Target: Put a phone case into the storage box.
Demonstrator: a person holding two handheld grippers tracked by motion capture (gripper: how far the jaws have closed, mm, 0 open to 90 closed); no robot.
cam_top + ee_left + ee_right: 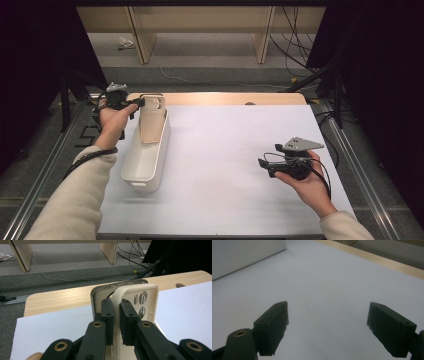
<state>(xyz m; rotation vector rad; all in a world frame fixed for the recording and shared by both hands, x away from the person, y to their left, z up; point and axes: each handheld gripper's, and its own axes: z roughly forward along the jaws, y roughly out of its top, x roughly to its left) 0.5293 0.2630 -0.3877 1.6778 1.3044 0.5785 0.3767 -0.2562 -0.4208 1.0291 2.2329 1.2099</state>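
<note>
Left gripper [116,322] fingers clenched on beige phone case [136,297] rim, case upright, long axis vertical over white bin [145,160]; right gripper [328,327] fingers released, well apart.

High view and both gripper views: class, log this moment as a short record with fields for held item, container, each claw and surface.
held item: beige phone case, edge pinched, partly peeled off a phone
container: white bin, case upright at its far end
left claw: shut on case
right claw: open, empty
surface: white mat
</note>
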